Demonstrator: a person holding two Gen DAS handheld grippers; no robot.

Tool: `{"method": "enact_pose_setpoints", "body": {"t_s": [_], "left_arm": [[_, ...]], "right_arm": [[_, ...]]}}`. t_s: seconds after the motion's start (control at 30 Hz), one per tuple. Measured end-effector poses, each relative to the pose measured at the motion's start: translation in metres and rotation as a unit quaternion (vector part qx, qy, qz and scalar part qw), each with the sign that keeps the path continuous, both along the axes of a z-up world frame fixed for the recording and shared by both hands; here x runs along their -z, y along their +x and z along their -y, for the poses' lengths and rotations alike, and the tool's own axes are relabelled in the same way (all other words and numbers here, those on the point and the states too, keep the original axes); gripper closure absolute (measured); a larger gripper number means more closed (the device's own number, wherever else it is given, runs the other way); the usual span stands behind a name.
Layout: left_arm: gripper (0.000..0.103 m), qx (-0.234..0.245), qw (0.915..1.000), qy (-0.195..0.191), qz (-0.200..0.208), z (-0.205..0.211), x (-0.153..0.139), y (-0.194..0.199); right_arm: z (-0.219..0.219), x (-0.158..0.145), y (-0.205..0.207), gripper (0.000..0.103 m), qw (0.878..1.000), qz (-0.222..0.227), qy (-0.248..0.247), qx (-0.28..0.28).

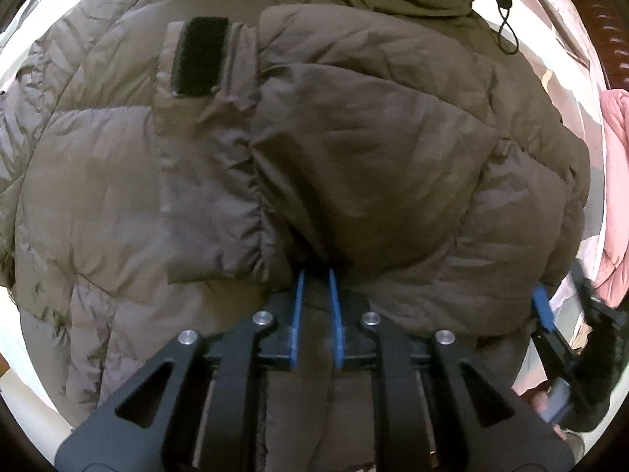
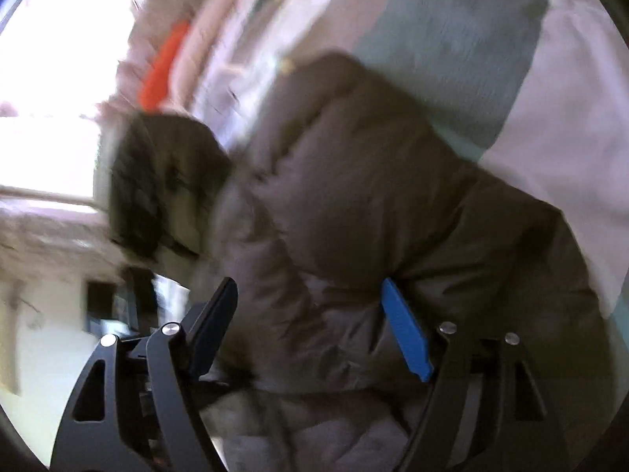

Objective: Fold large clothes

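Note:
A large brown puffer jacket (image 1: 354, 137) lies spread across the bed and fills the left wrist view. One sleeve is folded across it, its cuff bearing a black velcro tab (image 1: 200, 55). My left gripper (image 1: 316, 275) points down at the jacket. Its blue pads stand a narrow gap apart, their tips tucked at the edge of the sleeve fold, and I see no fabric pinched between them. My right gripper (image 2: 310, 299) stands wide around a thick bunch of the jacket (image 2: 354, 196), both pads against the fabric. The same gripper (image 1: 562, 295) shows at the jacket's right edge.
The jacket rests on a pale bedsheet with teal patches (image 2: 452, 39). A pink garment (image 1: 613, 181) lies at the right, below a dark wooden headboard (image 1: 613, 39). A black drawcord with a toggle (image 1: 503, 11) hangs by the hood. An orange item (image 2: 165, 70) and a bright window (image 2: 59, 78) are blurred.

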State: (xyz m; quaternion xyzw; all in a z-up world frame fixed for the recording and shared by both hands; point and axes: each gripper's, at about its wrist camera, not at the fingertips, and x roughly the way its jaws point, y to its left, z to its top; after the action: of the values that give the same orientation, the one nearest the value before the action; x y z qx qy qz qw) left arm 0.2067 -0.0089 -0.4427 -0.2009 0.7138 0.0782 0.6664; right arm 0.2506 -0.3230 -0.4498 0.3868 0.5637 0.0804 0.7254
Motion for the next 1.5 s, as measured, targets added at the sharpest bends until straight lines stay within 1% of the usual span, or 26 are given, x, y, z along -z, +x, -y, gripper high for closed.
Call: {"method": "enact_pose_setpoints", "body": {"t_s": [0.1,0.2,0.27,0.33,0.37,0.43,0.5,0.57,0.63,0.73,0.83,0.9,0.93,0.97,1.03,1.1,1.13,1.17,1.2,1.23,1.27,1.33,1.37,1.4,1.43,1.5], "left_arm": [[0.080,0.011,0.9999,0.002,0.005,0.004,-0.008,0.008],[0.079,0.021,0.9997,-0.003,0.010,0.009,-0.009,0.010],[0.078,0.027,0.9996,-0.006,0.011,0.012,-0.009,0.012],[0.074,0.035,0.9993,-0.001,0.012,0.014,-0.009,0.013],[0.074,0.038,0.9992,0.002,0.013,0.014,-0.008,0.014],[0.073,0.039,0.9991,0.004,0.012,0.016,-0.006,0.013],[0.073,0.035,0.9993,0.002,0.010,0.015,-0.004,0.013],[0.073,0.035,0.9993,0.004,0.008,0.017,-0.002,0.012],[0.072,0.037,0.9992,0.007,0.008,0.019,-0.002,0.012],[0.072,0.037,0.9993,0.006,0.006,0.026,-0.001,0.014],[0.072,0.037,0.9993,0.001,0.004,0.027,0.006,0.015],[0.072,0.040,0.9992,0.000,0.005,0.028,0.006,0.017],[0.072,0.041,0.9992,0.000,0.006,0.026,0.006,0.016],[0.072,0.042,0.9991,0.003,0.008,0.026,0.004,0.016],[0.072,0.051,0.9981,0.025,0.025,0.028,-0.011,0.014],[0.067,0.075,0.9918,0.073,0.073,0.035,-0.038,0.012],[0.060,0.090,0.9822,0.124,0.109,0.041,-0.057,0.010],[0.053,0.102,0.9702,0.170,0.139,0.047,-0.072,0.009],[0.042,0.116,0.9558,0.211,0.169,0.054,-0.085,0.008],[0.038,0.122,0.9500,0.222,0.182,0.057,-0.089,0.010],[0.038,0.130,0.9490,0.220,0.184,0.060,-0.089,0.014],[0.039,0.128,0.9589,0.197,0.160,0.059,-0.075,0.027],[0.040,0.118,0.9663,0.179,0.143,0.056,-0.065,0.033],[0.045,0.106,0.9740,0.158,0.123,0.051,-0.052,0.039],[0.052,0.093,0.9800,0.139,0.108,0.048,-0.043,0.041],[0.054,0.065,0.9905,0.099,0.069,0.042,-0.019,0.046]], "right_arm": [[0.007,0.002,-0.003,0.027,0.999,-0.013,-0.048,0.000],[0.023,0.007,-0.008,0.028,0.990,-0.037,-0.130,0.028],[0.037,0.016,-0.012,0.028,0.992,-0.046,-0.110,0.043],[0.041,0.011,-0.017,0.028,0.993,-0.037,-0.106,0.047],[0.040,0.004,-0.018,0.028,0.992,-0.027,-0.108,0.050],[0.038,-0.018,-0.021,0.028,0.993,0.019,-0.101,0.050],[0.026,-0.028,-0.015,0.027,0.995,0.043,-0.089,0.025],[0.005,-0.029,0.000,0.027,0.995,0.049,-0.079,-0.026],[-0.014,-0.025,0.010,0.027,0.992,0.050,-0.099,-0.064],[-0.031,-0.008,0.033,0.027,0.984,0.033,-0.153,-0.082],[-0.018,0.004,0.041,0.027,0.984,0.018,-0.174,-0.044],[0.001,0.003,0.037,0.027,0.979,0.009,-0.204,-0.008],[0.008,0.003,0.036,0.025,0.977,0.003,-0.214,0.005],[0.016,0.003,0.033,0.020,0.975,-0.007,-0.223,0.020],[0.027,-0.001,0.028,0.019,0.977,-0.008,-0.212,0.030],[0.028,-0.014,0.019,0.019,0.979,0.011,-0.201,0.037],[0.025,-0.025,0.013,0.019,0.980,0.036,-0.194,0.042],[0.021,-0.036,0.008,0.019,0.980,0.058,-0.188,0.043],[0.014,-0.048,0.004,0.018,0.979,0.083,-0.184,0.038],[0.008,-0.054,0.004,0.016,0.977,0.096,-0.186,0.029],[-0.005,-0.058,0.008,0.012,0.976,0.104,-0.191,0.008],[-0.023,-0.050,0.021,0.012,0.974,0.095,-0.202,-0.028],[-0.029,-0.044,0.024,0.012,0.974,0.085,-0.206,-0.038],[-0.031,-0.034,0.028,0.012,0.973,0.067,-0.213,-0.049],[-0.032,-0.023,0.032,0.012,0.973,0.036,-0.221,-0.062],[-0.030,-0.011,0.037,0.012,0.974,0.005,-0.217,-0.066]]}}
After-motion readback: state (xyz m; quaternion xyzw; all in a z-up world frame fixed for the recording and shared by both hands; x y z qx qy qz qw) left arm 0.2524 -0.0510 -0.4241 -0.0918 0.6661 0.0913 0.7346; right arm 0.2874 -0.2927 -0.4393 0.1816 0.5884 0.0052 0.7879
